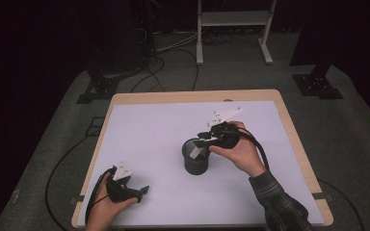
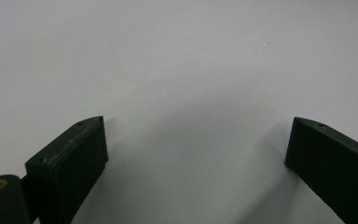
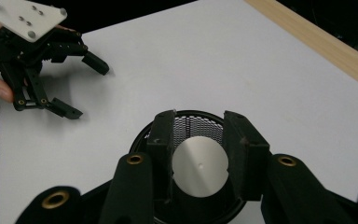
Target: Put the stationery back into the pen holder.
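A black mesh cup [image 1: 195, 163] stands upright near the middle of the white table top. My right gripper [image 1: 202, 143] reaches over its mouth from the right. In the right gripper view the right gripper [image 3: 199, 117] has its jaws dipping inside the cup's rim [image 3: 142, 133], shut on a round silver disc [image 3: 200, 165] pressed between the two pads. My left gripper [image 1: 142, 190] rests low at the front left of the table, open and holding nothing. The left gripper [image 2: 196, 126] has bare white surface between its jaws. It also shows in the right gripper view, with the left gripper [image 3: 88, 89] spread wide.
The white sheet [image 1: 149, 130] covers a wooden table whose edge [image 1: 289, 125] runs along the right. Beyond the table lie floor cables [image 1: 173, 62], dark stands [image 1: 318, 82] and a white rack [image 1: 233, 29].
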### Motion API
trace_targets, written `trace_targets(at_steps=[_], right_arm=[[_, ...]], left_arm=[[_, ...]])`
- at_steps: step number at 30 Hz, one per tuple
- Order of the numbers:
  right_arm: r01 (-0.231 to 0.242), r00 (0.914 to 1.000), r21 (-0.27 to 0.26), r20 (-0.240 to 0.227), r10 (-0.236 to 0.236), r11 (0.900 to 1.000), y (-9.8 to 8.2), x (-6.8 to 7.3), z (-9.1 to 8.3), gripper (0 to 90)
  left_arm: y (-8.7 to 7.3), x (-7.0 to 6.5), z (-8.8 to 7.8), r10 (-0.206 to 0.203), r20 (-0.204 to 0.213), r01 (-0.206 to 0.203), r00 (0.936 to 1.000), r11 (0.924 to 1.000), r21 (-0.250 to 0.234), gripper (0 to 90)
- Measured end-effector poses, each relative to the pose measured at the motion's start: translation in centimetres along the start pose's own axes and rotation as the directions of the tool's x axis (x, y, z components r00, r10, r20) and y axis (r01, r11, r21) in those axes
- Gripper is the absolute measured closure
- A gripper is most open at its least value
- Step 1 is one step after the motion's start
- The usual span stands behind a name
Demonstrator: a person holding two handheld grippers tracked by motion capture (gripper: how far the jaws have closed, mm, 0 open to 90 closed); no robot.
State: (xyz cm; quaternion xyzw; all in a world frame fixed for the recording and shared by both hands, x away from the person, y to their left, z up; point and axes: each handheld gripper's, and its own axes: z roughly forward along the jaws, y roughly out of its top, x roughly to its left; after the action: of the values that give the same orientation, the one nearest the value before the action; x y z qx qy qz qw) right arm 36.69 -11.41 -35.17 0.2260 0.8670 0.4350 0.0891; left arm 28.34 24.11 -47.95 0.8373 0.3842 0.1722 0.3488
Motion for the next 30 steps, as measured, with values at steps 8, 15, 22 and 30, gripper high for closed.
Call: trace_targets(at_steps=[8,15,22,30], right_arm=[[0.003,1.0,0.027,-0.003,-0.002,1.0,-0.5,0.0,1.4,64.2],[0.006,1.0,0.057,0.003,-0.006,0.998,-1.0,0.0,2.5,64.1],[0.008,1.0,0.087,-0.003,-0.008,0.996,-1.4,0.2,3.4,64.1],[0.034,0.9994,0.098,-0.003,-0.034,0.995,-1.6,0.5,3.9,58.9]], left_arm=[[0.0,0.0,0.0,0.0,-0.001,0.0,1.0,1.0,-0.002,4.6],[0.0,0.0,0.0,-0.001,-0.001,0.001,1.0,1.0,-0.002,4.6],[0.0,0.0,0.0,-0.001,0.0,0.001,1.0,1.0,-0.003,4.6],[0.0,0.0,0.0,0.0,0.0,0.0,1.0,1.0,-0.001,4.6]])
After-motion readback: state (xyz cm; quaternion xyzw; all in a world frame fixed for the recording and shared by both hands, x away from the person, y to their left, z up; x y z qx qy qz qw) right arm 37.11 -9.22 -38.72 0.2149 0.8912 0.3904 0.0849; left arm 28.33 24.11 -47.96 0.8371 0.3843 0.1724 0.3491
